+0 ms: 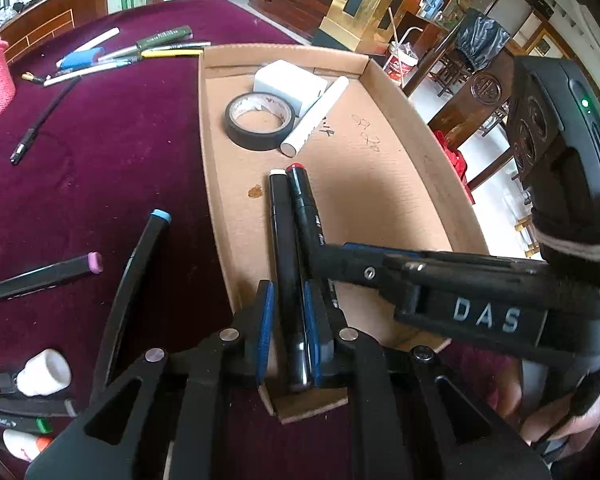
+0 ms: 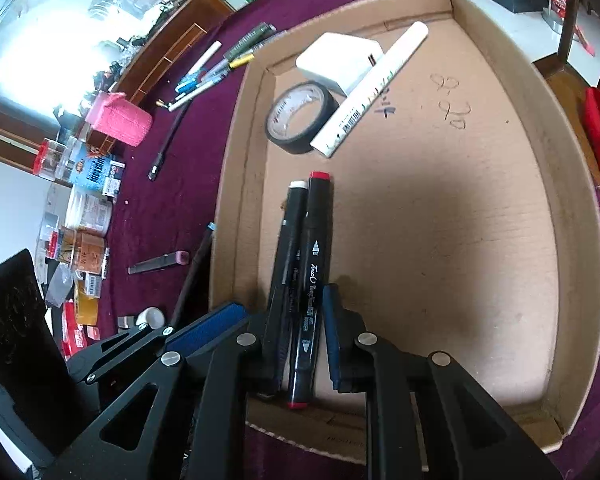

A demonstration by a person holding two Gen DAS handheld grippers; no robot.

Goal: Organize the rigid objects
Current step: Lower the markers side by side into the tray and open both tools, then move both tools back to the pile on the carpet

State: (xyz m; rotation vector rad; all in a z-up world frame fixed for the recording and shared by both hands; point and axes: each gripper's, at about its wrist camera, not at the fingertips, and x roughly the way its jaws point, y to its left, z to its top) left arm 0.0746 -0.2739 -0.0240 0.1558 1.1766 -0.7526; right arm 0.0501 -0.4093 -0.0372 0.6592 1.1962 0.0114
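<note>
Both markers are already inside the cardboard tray (image 1: 210, 140), lying side by side near its left wall and pointing away toward the far end. The left claw (image 1: 288, 292) is clamped on the white-capped marker (image 1: 284, 240), with a blue pad on each side of the barrel. The right claw (image 2: 296, 304) is closed around the red-capped marker (image 2: 316, 240). A thin gap may show at its right pad, so that grip looks light.

The step in hand appears to be setting this pair down. To do it well, keep both barrels low and flat on the tray floor before letting go, so that neither rolls. Release one claw at a time and draw it straight back toward the near edge, so the fingers do not drag the neighbouring marker out of line. Keep the pair parallel and tight to the left wall. That leaves the tray's bare right half free, and it keeps clear of the tape roll (image 1: 258, 120) and white tube (image 1: 320, 116) at the far end.

More pens wait on the maroon worktop (image 1: 120, 140) to the left, among them a blue-capped marker (image 1: 140, 260).
</note>
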